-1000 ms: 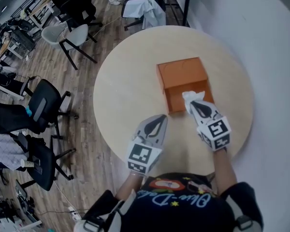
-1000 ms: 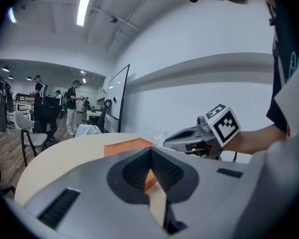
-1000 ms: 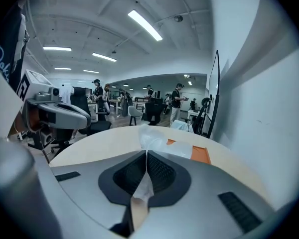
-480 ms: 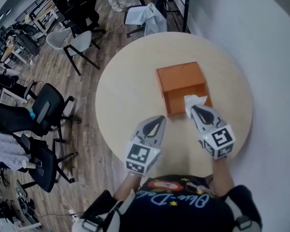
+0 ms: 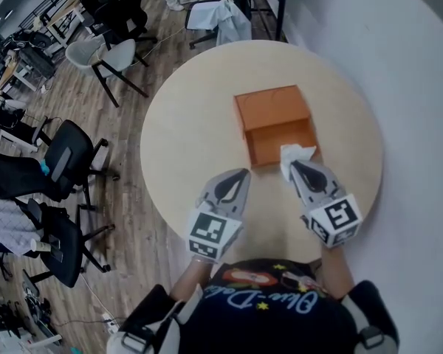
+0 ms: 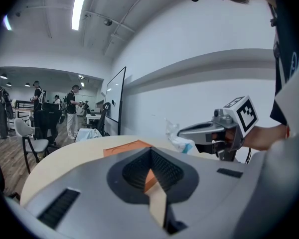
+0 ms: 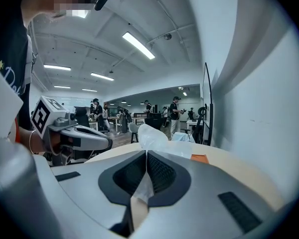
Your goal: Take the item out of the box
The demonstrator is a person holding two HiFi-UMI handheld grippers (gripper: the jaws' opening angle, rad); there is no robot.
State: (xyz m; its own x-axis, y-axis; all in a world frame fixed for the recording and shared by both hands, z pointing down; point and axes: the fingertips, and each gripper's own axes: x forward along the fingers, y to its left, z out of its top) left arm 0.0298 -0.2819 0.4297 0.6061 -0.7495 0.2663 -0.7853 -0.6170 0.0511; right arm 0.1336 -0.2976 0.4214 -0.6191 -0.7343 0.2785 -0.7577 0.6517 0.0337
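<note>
Office: swivel chairs (image 5: 63,161), whiteboard (image 6: 114,96)

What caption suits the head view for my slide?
Right gripper pinching a white crinkled item at the near edge of the orange box on a round table, left gripper shut alongside.

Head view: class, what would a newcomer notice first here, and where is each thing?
An orange box sits on the round table, a little right of its middle. At the box's near right corner the right gripper pinches a crinkled white item. The left gripper hangs shut and empty to its left, over the table's near edge.
</note>
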